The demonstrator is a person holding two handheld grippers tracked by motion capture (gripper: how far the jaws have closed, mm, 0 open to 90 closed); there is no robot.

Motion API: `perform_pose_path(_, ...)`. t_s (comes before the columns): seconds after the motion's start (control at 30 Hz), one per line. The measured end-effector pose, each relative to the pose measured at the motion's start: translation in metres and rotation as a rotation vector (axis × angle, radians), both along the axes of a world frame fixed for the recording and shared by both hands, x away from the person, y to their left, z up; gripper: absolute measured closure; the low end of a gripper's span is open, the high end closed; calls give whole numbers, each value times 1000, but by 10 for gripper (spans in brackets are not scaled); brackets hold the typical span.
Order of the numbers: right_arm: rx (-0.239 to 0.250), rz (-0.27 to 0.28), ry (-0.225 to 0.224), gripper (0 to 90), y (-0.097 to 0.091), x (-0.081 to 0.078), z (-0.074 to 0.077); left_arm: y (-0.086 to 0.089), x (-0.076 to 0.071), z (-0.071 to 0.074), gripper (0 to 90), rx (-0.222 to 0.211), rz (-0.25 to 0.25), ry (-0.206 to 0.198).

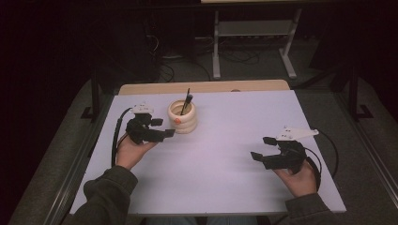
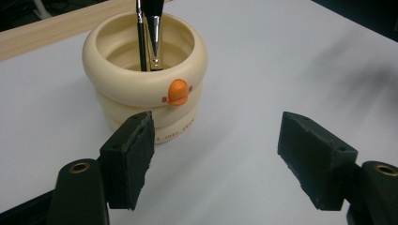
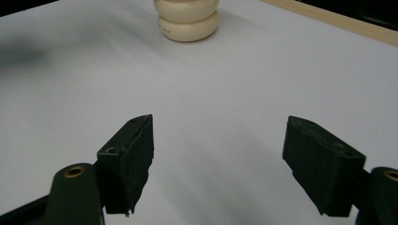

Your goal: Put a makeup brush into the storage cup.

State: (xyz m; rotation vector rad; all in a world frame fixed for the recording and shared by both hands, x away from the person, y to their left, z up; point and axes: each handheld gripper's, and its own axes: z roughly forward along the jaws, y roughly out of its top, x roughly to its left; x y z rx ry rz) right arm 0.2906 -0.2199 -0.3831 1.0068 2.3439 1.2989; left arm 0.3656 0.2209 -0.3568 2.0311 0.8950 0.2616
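A cream ringed pot (image 1: 183, 117) with an orange knob on its side stands upright on the white table (image 1: 225, 159), left of centre. Two thin black brushes (image 1: 186, 102) lean inside it. In the left gripper view the pot (image 2: 146, 75) and the brushes (image 2: 149, 33) sit just beyond the jaws. My left gripper (image 1: 164, 128) hovers right beside the pot's left side, open, nothing between its pads (image 2: 129, 159). My right gripper (image 1: 263, 148) rests low at the table's right, open and empty, facing the pot (image 3: 187, 18) across bare tabletop.
A pale wooden strip (image 1: 202, 87) runs along the table's far edge. Beyond it stands a grey metal frame (image 1: 253, 33) on the dark floor with cables. Black cables trail from both grippers over the table. Dark rails run along the table's left and right sides.
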Motion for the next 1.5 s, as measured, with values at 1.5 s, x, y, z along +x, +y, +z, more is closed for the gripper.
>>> perform_pose_path(1.5,-12,1,9,241,4,-2,-2,7,-57,-23,179,2,-42,-63)
